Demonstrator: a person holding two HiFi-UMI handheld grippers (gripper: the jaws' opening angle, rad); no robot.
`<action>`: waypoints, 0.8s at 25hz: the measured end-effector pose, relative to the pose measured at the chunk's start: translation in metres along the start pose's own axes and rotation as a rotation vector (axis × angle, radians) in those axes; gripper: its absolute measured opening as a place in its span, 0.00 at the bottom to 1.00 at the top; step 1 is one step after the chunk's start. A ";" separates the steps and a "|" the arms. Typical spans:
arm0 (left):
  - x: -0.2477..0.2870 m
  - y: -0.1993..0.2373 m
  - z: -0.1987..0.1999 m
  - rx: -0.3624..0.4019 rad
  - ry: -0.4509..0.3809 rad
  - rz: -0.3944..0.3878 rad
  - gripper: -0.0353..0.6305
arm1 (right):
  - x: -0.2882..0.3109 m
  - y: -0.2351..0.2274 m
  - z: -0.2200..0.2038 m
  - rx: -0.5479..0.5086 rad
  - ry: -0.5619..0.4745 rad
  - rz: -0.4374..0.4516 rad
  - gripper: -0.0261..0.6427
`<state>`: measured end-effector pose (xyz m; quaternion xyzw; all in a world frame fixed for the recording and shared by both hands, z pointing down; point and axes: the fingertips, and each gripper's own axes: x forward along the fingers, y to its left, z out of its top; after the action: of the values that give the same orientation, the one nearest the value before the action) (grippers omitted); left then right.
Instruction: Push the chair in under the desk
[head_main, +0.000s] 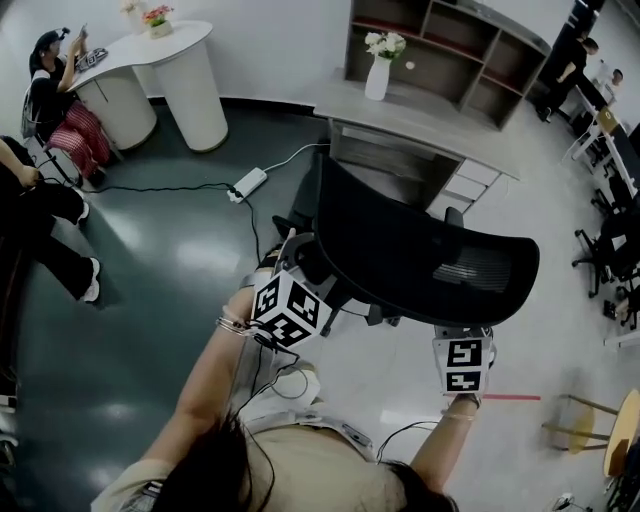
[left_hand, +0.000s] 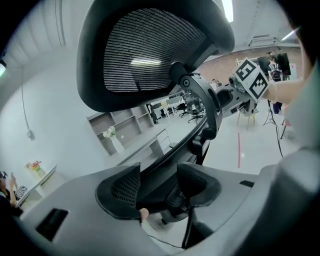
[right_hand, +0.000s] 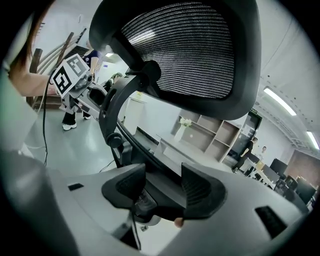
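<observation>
A black mesh office chair (head_main: 420, 255) stands just in front of me, its back toward me and its seat facing the grey desk (head_main: 400, 115). My left gripper (head_main: 303, 262) is at the left edge of the backrest. The right gripper (head_main: 462, 332) is at the lower right edge. In the left gripper view the backrest rim runs between the pads (left_hand: 125, 192) of the left gripper (left_hand: 160, 180), below the headrest (left_hand: 150, 50). The right gripper (right_hand: 162, 182) clamps the rim the same way, with the headrest (right_hand: 185, 50) above. The chair's base and wheels are hidden.
A white vase of flowers (head_main: 378, 65) stands on the desk, with a shelf unit (head_main: 450, 45) behind it. A power strip and cable (head_main: 248, 183) lie on the dark floor to the left. Seated people (head_main: 60, 100) and a white table (head_main: 160, 75) are far left. A wooden stool (head_main: 585, 425) stands at the right.
</observation>
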<state>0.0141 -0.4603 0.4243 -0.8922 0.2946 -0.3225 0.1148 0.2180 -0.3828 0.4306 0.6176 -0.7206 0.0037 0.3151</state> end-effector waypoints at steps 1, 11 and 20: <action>0.004 0.001 0.001 0.004 -0.006 -0.002 0.39 | 0.003 -0.002 0.000 0.002 0.003 0.000 0.36; 0.036 0.020 0.011 0.044 0.016 -0.075 0.39 | 0.031 -0.026 0.006 0.016 0.016 -0.019 0.36; 0.060 0.034 0.020 0.056 0.016 -0.069 0.39 | 0.052 -0.045 0.010 0.012 -0.003 -0.006 0.36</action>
<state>0.0491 -0.5235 0.4261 -0.8956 0.2553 -0.3416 0.1264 0.2518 -0.4435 0.4291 0.6217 -0.7191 0.0063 0.3105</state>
